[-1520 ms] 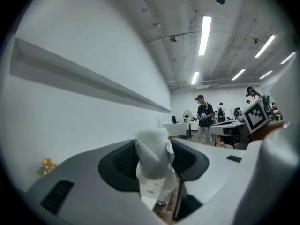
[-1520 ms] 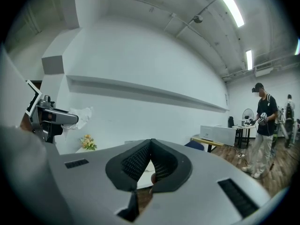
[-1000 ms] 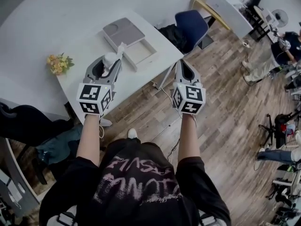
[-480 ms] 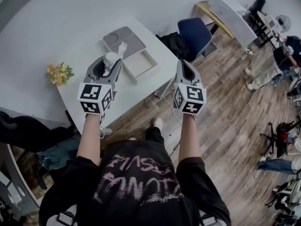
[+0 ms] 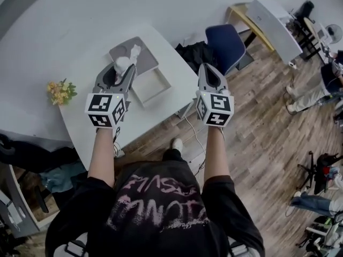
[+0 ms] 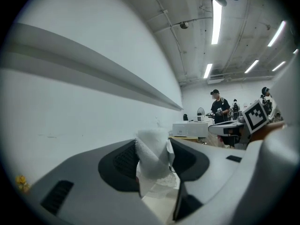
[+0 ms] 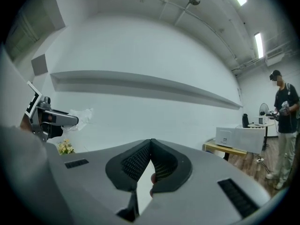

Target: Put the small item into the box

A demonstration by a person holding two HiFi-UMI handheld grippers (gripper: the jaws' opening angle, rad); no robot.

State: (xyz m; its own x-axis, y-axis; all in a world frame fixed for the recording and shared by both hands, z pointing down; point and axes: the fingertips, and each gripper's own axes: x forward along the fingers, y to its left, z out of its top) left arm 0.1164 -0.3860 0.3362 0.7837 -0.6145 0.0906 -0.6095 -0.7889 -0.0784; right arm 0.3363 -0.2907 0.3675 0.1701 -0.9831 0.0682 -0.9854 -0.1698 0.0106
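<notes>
Small item (image 6: 152, 159): white, wrapped in white mesh, clamped between the left gripper's (image 5: 122, 72) jaws. It is held up above the white table (image 5: 172, 63), not in the box. A loose wisp of wrap sticks out past the jaw tips.

White table: everything below is placed relative to it.

Blue chair (image 5: 225, 40): just beyond the table's far right corner, on the wood floor. A dark bundle (image 5: 195, 52) sits between chair and table edge.

Box, two parts on the table top. The grey lid (image 5: 140, 57) lies flat toward the far side. The open white tray (image 5: 153, 85) sits just beside it, nearer the person and close to the table's right edge. Can't tell what is inside the tray.

Left gripper: above the table's middle. In the head view its tips and the small item overlap the grey lid, short of the tray. Jaws stand wide, pads pressed on the item from both sides.

Right gripper (image 5: 207, 69): just off the table's right edge, over the floor. Jaws together, tips meeting, no object between them.

Yellow flowers (image 5: 60, 90): at the table's left end, well apart from the box.
</notes>
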